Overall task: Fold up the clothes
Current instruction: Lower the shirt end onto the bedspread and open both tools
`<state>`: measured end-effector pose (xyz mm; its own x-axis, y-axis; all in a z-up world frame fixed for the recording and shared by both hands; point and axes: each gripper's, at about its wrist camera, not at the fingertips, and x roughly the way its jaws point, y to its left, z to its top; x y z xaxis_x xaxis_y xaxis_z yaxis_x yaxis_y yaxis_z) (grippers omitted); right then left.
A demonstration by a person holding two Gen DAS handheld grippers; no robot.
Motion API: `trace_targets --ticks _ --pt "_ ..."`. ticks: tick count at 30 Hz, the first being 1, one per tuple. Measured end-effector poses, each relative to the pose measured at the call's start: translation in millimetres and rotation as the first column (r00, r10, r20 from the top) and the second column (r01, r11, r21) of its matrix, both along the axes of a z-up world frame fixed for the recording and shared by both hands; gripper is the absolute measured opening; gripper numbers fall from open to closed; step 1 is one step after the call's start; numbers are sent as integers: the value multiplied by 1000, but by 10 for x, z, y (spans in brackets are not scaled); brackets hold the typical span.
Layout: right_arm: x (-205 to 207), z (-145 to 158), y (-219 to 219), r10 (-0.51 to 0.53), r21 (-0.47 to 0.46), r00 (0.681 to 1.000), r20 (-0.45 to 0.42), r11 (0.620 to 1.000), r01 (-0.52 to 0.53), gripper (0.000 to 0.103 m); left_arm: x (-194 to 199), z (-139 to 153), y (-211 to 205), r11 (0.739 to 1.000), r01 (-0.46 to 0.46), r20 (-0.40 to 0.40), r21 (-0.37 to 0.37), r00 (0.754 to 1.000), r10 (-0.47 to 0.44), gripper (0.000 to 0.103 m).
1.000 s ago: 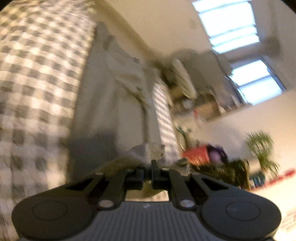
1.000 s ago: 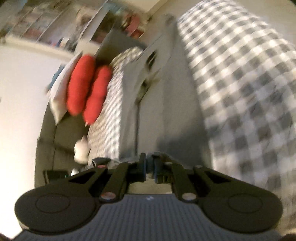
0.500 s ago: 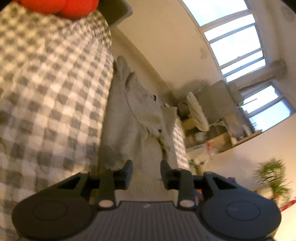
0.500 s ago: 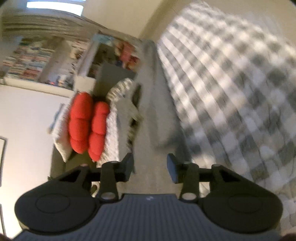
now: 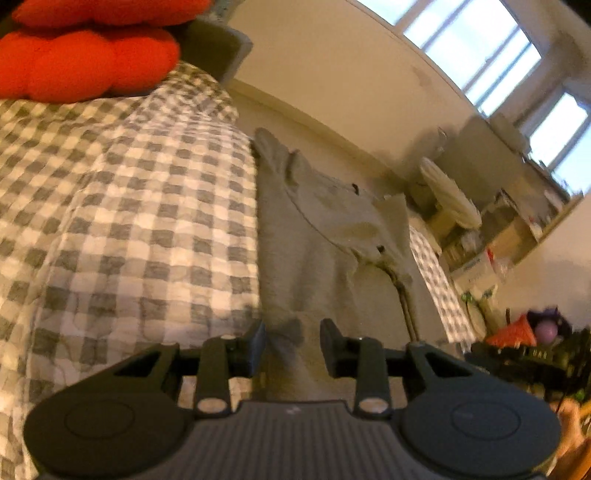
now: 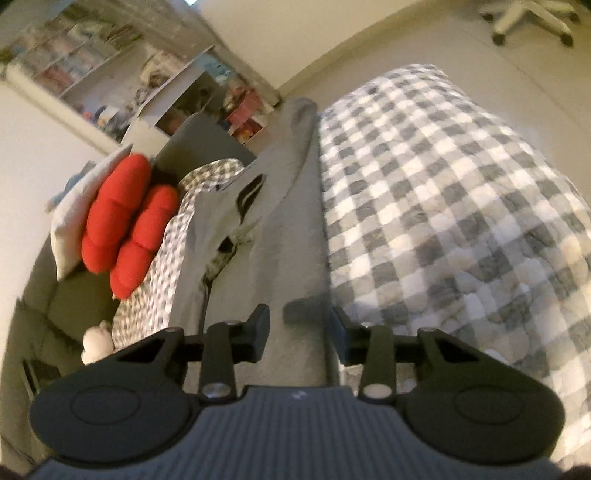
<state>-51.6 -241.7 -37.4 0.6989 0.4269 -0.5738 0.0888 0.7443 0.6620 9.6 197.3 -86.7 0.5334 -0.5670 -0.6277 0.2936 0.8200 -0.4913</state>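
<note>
A grey garment (image 5: pixel 314 240) lies stretched lengthwise on a grey-and-white checked quilt (image 5: pixel 129 221), with a folded flap and drawstring along its right side. My left gripper (image 5: pixel 292 332) hovers over the near end, open, and the cloth lies under the gap untouched by the pads. In the right wrist view the same grey garment (image 6: pixel 280 229) runs away from me beside the checked quilt (image 6: pixel 443 203). My right gripper (image 6: pixel 300 315) stands over its near edge, jaws closing slightly but still apart, and the cloth below them is not pinched.
Red cushions (image 6: pixel 122 218) and a white pillow rest at the far end on a dark sofa back; the red cushions (image 5: pixel 92 62) also top the left wrist view. A white soft toy (image 6: pixel 96 339) sits low left. Shelves (image 6: pixel 92 66), an office chair base (image 6: pixel 532 14) and floor clutter (image 5: pixel 517 332) surround the quilt.
Both grippers were shut on the garment's near edge a second ago and have opened and let it go. The cloth now lies flat, and both views have rolled.
</note>
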Motion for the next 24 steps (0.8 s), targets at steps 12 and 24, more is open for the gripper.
trace_targets --ticks 12,24 --pt "-16 61 286 78 -190 995 60 980 -65 14 -121 38 -417 974 213 96 82 971 -220 0" --pt "-27 105 171 44 -102 992 121 994 -32 11 101 -13 39 995 8 12 -103 1000 -7 39"
